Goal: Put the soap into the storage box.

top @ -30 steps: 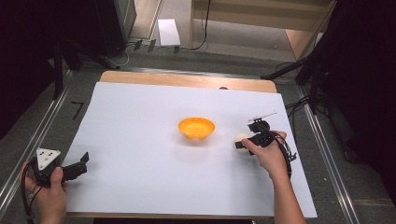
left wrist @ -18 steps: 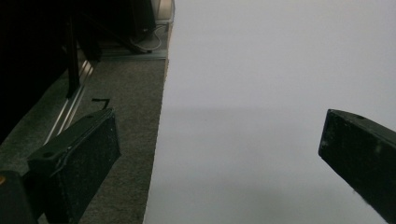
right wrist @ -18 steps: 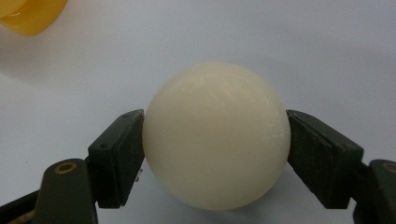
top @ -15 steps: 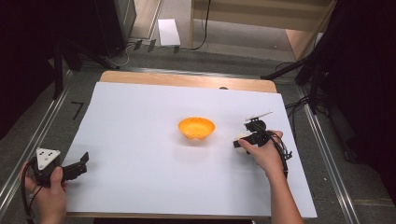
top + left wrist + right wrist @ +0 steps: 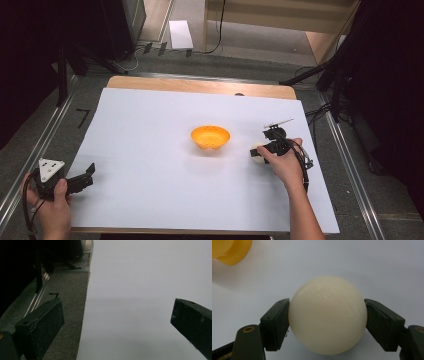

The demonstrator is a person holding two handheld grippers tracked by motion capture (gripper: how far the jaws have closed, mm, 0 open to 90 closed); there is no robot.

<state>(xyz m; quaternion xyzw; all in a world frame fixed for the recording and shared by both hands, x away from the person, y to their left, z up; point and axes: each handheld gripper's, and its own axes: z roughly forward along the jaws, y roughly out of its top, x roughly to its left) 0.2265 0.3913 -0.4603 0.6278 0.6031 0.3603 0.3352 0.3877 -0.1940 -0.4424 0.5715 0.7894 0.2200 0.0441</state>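
Shifting slightly left toward the orange bowl (image 5: 210,137) since a second ago, the right gripper (image 5: 260,151) clamps both jaws on a cream ball (image 5: 327,315) just right of it, while the left gripper (image 5: 82,181) rests wide open and empty at the near-left table (image 5: 150,115) edge.

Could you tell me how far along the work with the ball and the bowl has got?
Done: the right claw is closed on the cream ball, one jaw on each side. In hand: the ball sits low over the white table, right of the orange bowl. Left, probably: carrying it over and dropping it into the bowl, which looks empty. The left claw waits open at the table's near left edge.
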